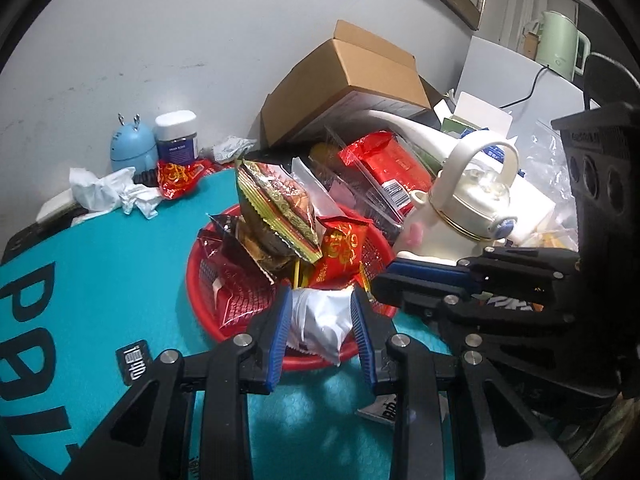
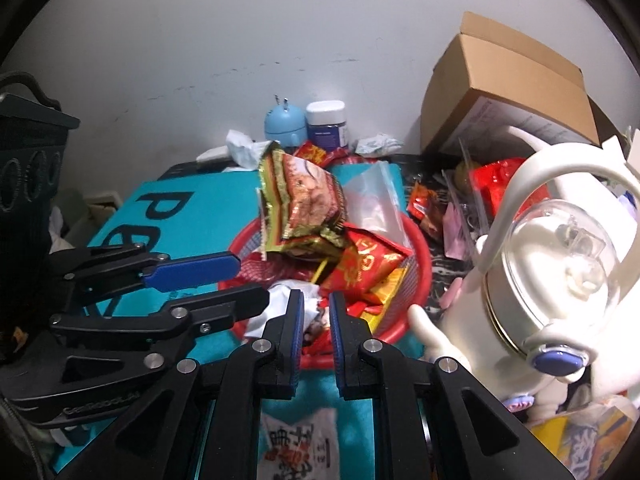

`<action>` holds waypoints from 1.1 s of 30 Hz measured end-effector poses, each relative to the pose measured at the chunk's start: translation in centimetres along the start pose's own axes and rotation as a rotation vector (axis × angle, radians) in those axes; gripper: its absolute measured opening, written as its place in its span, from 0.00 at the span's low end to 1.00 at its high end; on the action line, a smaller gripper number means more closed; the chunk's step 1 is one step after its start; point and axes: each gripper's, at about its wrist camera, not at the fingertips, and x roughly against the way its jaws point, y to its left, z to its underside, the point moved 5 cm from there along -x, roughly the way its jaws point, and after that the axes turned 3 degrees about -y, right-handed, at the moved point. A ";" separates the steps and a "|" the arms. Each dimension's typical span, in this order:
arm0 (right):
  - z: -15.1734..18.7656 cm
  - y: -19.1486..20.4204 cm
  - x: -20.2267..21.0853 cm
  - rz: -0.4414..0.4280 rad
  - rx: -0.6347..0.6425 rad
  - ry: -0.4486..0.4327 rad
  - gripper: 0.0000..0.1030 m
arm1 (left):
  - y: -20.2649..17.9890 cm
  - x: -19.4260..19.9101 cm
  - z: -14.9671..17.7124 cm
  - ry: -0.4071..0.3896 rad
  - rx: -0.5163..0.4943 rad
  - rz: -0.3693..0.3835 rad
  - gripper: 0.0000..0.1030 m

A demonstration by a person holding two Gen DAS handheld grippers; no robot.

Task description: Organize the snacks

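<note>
A red basket [image 1: 200, 300] on the teal mat holds several snack packets, among them a gold-edged packet [image 1: 276, 204] and a red-and-gold packet [image 1: 340, 252]. My left gripper [image 1: 320, 320] is shut on a white snack packet [image 1: 320, 324] over the basket's near rim. My right gripper [image 2: 316, 320] hangs over the basket's near edge [image 2: 416, 304] with its jaws narrowly apart around a small wrapped snack [image 2: 312, 316]; contact is unclear. The gold-edged packet [image 2: 304, 200] tops the pile. Another white packet [image 2: 296, 444] lies on the mat below the right gripper.
A white teapot-shaped figure [image 1: 464, 208] [image 2: 552, 280] stands right of the basket. A cardboard box [image 1: 344, 76], red packets in clear wrap [image 1: 384, 164], a blue gadget [image 1: 132, 148], a jar [image 1: 176, 136] and crumpled tissues [image 1: 112, 192] line the wall.
</note>
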 end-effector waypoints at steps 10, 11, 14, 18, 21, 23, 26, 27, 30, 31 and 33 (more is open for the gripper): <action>3.0 1.3 3.7 -0.010 -0.003 0.024 0.41 | -1.8 2.7 2.1 0.047 -0.014 0.021 0.29; 3.4 1.3 3.9 -0.008 -0.006 0.030 0.41 | -2.1 2.6 2.6 0.070 -0.013 0.029 0.29; 4.9 1.4 4.4 -0.001 -0.018 0.053 0.41 | -2.9 2.4 4.1 0.117 -0.013 0.039 0.29; 6.8 1.3 4.5 0.011 -0.041 0.087 0.41 | -3.4 1.9 5.9 0.164 0.006 0.048 0.29; 8.0 1.1 4.4 0.019 -0.055 0.110 0.41 | -3.6 1.7 7.0 0.186 0.031 0.057 0.29; 8.9 0.9 4.2 0.028 -0.060 0.127 0.41 | -3.7 1.7 7.6 0.196 0.040 0.056 0.29; 9.7 1.2 4.1 0.041 -0.032 0.135 0.41 | -3.8 1.4 8.3 0.212 0.052 0.058 0.29; 9.8 1.3 4.0 0.047 -0.022 0.139 0.41 | -3.8 1.3 8.5 0.218 0.055 0.058 0.29; 10.1 1.7 3.5 0.043 -0.007 0.150 0.41 | -3.5 1.0 9.0 0.230 0.068 0.045 0.29; 10.3 1.8 3.2 0.042 0.001 0.156 0.41 | -3.4 1.0 9.1 0.231 0.073 0.041 0.29; 10.6 1.8 2.3 0.047 0.011 0.177 0.41 | -3.0 1.2 9.4 0.234 0.087 0.034 0.29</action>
